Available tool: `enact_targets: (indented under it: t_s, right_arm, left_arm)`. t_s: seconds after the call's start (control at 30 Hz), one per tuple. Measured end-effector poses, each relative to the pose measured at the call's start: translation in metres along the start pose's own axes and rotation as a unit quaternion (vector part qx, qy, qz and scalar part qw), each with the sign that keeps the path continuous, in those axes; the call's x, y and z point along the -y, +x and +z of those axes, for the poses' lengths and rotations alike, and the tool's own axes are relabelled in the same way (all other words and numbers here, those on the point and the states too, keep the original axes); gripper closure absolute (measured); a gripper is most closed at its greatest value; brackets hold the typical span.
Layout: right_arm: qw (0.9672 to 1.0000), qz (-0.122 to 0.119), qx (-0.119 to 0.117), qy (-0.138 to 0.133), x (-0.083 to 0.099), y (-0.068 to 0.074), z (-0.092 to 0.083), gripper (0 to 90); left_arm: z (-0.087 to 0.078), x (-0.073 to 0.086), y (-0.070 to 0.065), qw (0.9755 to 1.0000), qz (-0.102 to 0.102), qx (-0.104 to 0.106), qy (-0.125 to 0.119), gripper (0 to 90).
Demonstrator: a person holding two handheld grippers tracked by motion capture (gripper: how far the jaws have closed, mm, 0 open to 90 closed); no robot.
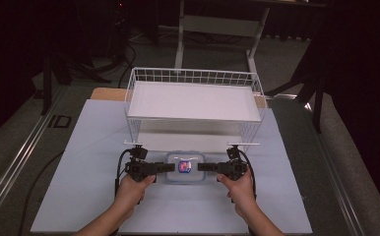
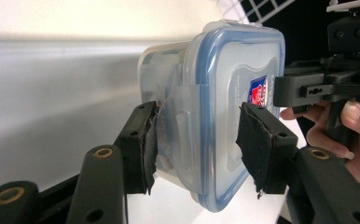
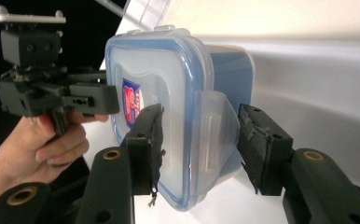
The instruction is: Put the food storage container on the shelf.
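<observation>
Two forearms in from bottom edge, hands level, left gripper (image 1: 170,167) jaws clamped on left end of clear lidded container (image 1: 185,167), right gripper (image 1: 202,167) jaws closed on its right end, container between both jaws, wire basket (image 1: 193,78) beyond on table (image 1: 94,147)

I can read nothing: the small red-and-blue label (image 2: 258,90) on the clear blue-rimmed plastic box's lid (image 2: 236,70) between my jaws carries print too blurred to make out.

label (image 1: 184,166) print too small to read | box (image 2: 225,116) bottom corner cut off by frame edge
</observation>
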State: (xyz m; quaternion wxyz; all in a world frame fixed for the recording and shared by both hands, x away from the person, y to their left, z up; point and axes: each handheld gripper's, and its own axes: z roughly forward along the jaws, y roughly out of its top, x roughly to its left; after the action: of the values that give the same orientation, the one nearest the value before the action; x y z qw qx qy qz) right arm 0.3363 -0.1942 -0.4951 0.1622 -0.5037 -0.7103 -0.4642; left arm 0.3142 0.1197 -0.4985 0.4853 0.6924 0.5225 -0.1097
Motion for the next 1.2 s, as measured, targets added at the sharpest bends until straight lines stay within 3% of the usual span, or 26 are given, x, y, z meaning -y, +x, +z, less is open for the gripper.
enact_targets:
  t_s: [0.17,0.37,0.53,0.63,0.77,0.87,0.93,1.0,1.03,1.2]
  right_arm:
    - [0.9996,-0.005,-0.001,-0.027,-0.014,-0.007,-0.007,50.8]
    - [0.9987,-0.006,0.005,-0.05,-0.028,-0.02,-0.006,49.7]
    - [0.998,0.0,0.013,-0.062,-0.036,-0.03,-0.001,49.0]
    - [0.9973,-0.006,0.018,-0.07,-0.04,-0.038,0.005,49.0]
    - [0.9975,-0.002,0.034,-0.062,-0.045,-0.044,0.013,48.9]
    - [0.9973,0.003,0.034,-0.066,-0.049,-0.047,0.016,48.8]
    - [0.9969,-0.003,0.037,-0.07,-0.052,-0.047,0.016,48.8]
    - [0.9968,-0.002,0.041,-0.068,-0.053,-0.047,0.016,48.8]
    - [0.9948,-0.013,0.055,-0.085,-0.055,-0.049,0.018,48.7]
    - [0.9939,-0.008,0.057,-0.093,-0.055,-0.05,0.019,46.8]
  left_arm:
    - [0.007,-0.018,-0.007,0.9994,0.027,-0.012,-0.019,50.0]
    - [0.022,-0.034,-0.001,0.9984,0.041,-0.015,-0.035,50.1]
    - [0.034,-0.045,0.008,0.9979,0.043,-0.022,-0.044,49.9]
    - [0.04,-0.047,0.016,0.9984,0.029,-0.024,-0.043,49.7]
    - [0.049,-0.048,0.026,0.9982,0.025,-0.029,-0.045,48.7]
    - [0.052,-0.051,0.027,0.9972,0.022,-0.038,-0.059,48.3]
    - [0.054,-0.053,0.031,0.9975,0.021,-0.031,-0.06,48.1]
    - [0.054,-0.055,0.032,0.9974,0.032,-0.033,-0.055,48.2]
    - [0.054,-0.056,0.033,0.9974,0.037,-0.032,-0.052,48.1]
    - [0.056,-0.056,0.037,0.9973,0.041,-0.023,-0.057,47.7]
